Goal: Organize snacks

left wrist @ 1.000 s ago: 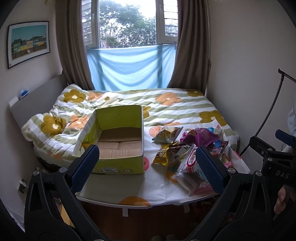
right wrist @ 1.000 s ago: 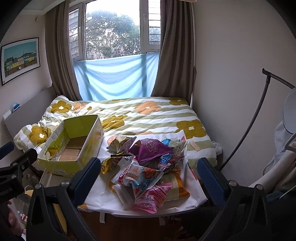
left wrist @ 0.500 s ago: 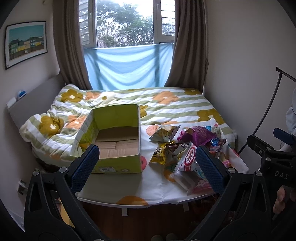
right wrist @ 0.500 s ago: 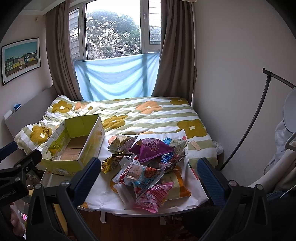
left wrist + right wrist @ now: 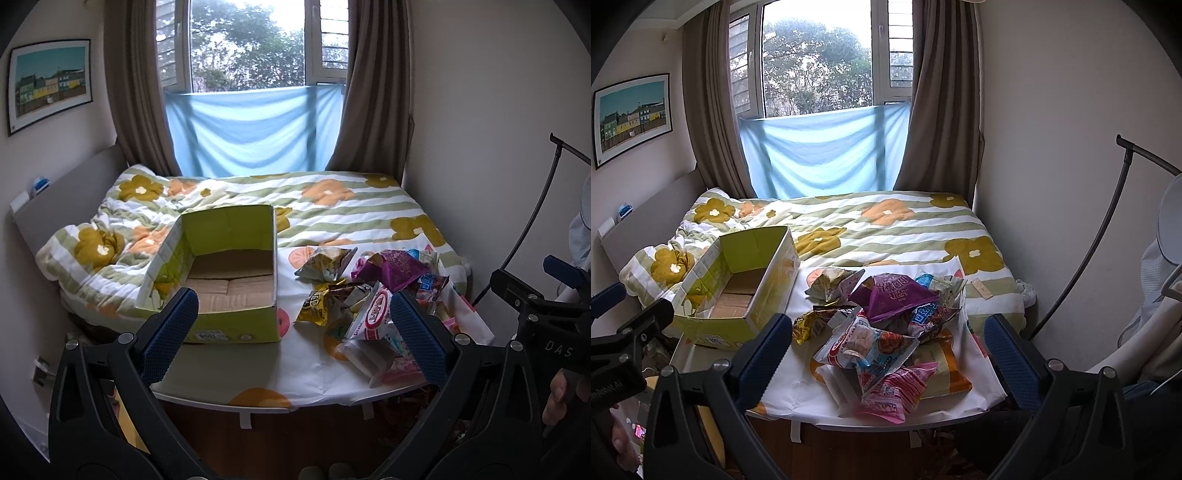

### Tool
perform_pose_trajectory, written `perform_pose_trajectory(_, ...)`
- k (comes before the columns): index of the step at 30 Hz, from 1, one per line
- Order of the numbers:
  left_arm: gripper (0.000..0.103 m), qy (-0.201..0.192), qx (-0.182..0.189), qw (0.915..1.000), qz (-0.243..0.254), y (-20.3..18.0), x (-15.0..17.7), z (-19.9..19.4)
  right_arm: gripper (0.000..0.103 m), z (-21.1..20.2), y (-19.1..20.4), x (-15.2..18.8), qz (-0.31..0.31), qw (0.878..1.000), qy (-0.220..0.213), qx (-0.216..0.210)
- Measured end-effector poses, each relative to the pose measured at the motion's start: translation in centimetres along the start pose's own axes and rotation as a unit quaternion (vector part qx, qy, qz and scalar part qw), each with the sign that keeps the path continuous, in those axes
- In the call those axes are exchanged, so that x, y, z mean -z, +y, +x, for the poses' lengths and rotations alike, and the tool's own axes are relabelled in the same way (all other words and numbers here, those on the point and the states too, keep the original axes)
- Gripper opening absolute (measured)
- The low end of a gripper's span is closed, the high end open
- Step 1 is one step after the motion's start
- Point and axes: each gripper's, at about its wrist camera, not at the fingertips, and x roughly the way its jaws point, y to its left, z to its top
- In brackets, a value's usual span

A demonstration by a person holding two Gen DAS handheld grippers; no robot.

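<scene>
Since a second ago both views have edged slightly closer to the worktop (image 5: 258, 400); nothing on it has shifted. The left gripper (image 5: 295, 336) hangs before the near edge, jaws spread wide, released, touching nothing. The right gripper (image 5: 888, 352) is likewise wide and empty. The green box (image 5: 225, 273) stands open at the worktop's left side; the snack packets (image 5: 882, 325) lie heaped toward its right.

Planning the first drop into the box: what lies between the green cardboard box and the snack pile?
Only bare white tablecloth separates the green cardboard box from the snack pile; the left wrist view shows it best.
</scene>
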Motion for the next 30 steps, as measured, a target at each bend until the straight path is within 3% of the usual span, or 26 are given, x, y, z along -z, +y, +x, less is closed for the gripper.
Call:
perform_pose_trajectory(19, 0.103, 0.009, 0.008, 0.9999, 0.0, 0.0, 0.0, 0.2, 0.103, 0.0, -0.2, -0.1, 0.002, 1.0, -0.001, -0.002)
perform_pose_trajectory(25, 0.103, 0.036, 0.04, 0.9985, 0.007, -1.5, -0.1, 2.4, 0.103, 0.0, -1.5, 0.4, -0.009, 1.0, 0.005, 0.003)
perform_pose_trajectory(30, 0.103, 0.077, 0.077, 0.9937, 0.023, -4.4, 0.3, 5.8, 0.103, 1.9, -4.6, 1.9, -0.004, 0.999, 0.038, 0.008)
